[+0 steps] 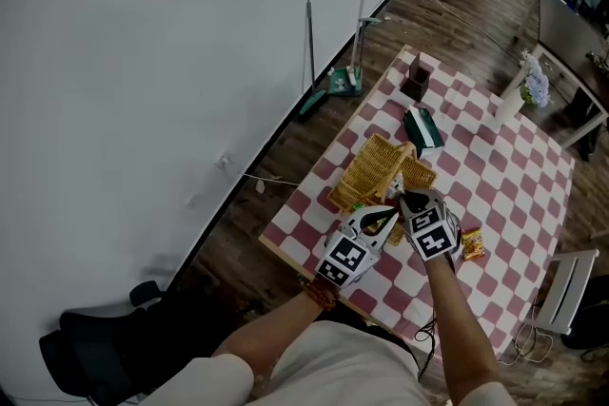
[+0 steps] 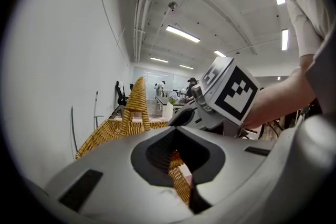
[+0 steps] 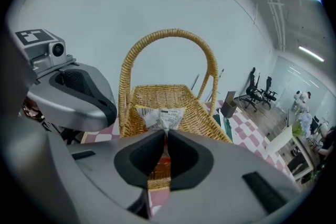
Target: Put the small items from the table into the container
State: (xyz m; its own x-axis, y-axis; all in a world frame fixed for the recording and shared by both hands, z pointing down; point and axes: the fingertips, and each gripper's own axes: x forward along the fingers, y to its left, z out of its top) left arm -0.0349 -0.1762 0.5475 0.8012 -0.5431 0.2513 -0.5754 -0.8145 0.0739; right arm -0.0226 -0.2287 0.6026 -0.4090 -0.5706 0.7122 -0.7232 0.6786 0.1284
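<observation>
**A:** What do the jaws of the right gripper (image 3: 163, 136) hold?

**B:** They're nearly together, pinching a thin red-orange foil snack packet (image 3: 160, 115). Its silver crimped end pokes out over the near rim of the yellow woven wicker basket (image 3: 206, 113).

**A:** And the left gripper (image 2: 178, 160)?

**B:** Its jaws are narrow, clamped on that basket's woven edge, I'd judge.

**A:** Where's the basket?

**B:** By the left edge of the pink-checked bench (image 1: 495, 176), towards its near corner.

**A:** How will the packet handle?

**B:** Light, crinkly and slippery, I'd say. The stiff crimped seam looks like the surest hold.
</observation>
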